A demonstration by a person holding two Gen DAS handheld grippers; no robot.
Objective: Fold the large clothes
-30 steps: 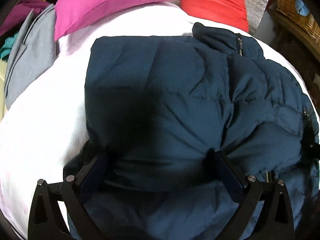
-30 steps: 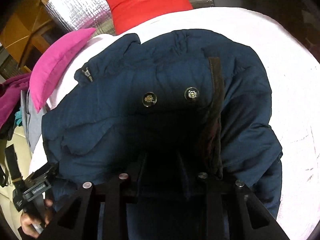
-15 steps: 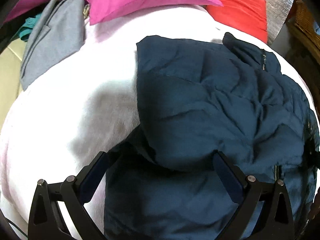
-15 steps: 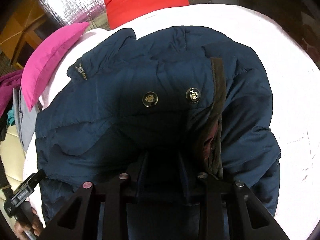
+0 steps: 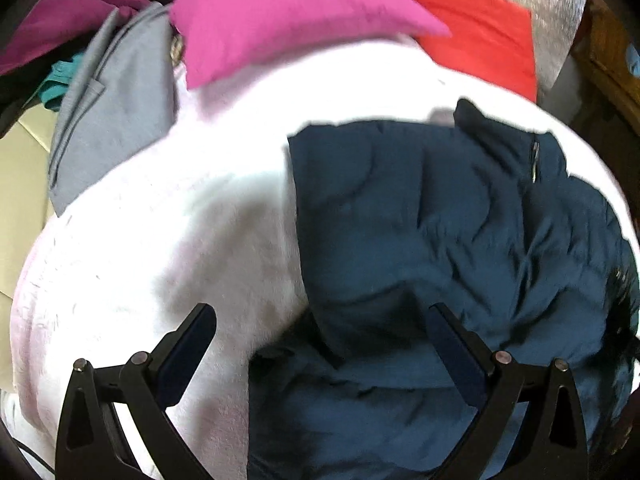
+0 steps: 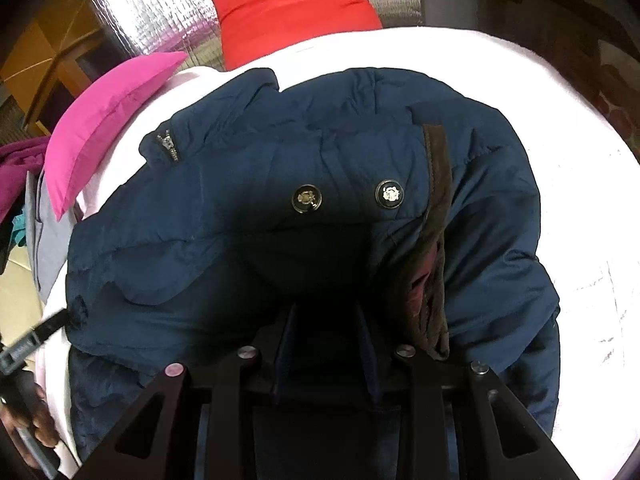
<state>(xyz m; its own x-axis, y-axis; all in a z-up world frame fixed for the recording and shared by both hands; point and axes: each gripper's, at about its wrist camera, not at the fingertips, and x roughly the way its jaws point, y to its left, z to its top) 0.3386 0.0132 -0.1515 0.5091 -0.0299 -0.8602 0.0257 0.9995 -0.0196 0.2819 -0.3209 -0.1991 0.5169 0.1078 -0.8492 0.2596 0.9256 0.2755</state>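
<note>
Two grippers are at work on one coat. The right gripper (image 6: 326,344) has its two fingers pulled close together, and dark blue cloth sits between them, so it looks pinched on the near edge of the blue puffy jacket (image 6: 304,216). The left gripper (image 5: 320,344) has its two fingers spread wide apart with nothing in them; one finger hangs over the white bed sheet (image 5: 168,216) and the other over the jacket. The jacket lies spread on the sheet, partly folded, with one flap laid over its middle. To do this step well, I think the right one should hold tight and lift the edge up and over in one slow move, so the puffy cloth does not slide out. The left one could press the fold flat or grab the other corner. Counting now: one jacket, two round snap buttons (image 6: 307,199) on it, one zip pull (image 6: 168,145), one pink pillow (image 5: 288,16), one red pillow (image 5: 476,40), one grey cloth (image 5: 112,120) at the side, and one shiny silver sheet (image 6: 156,12) behind the pillows.
</note>
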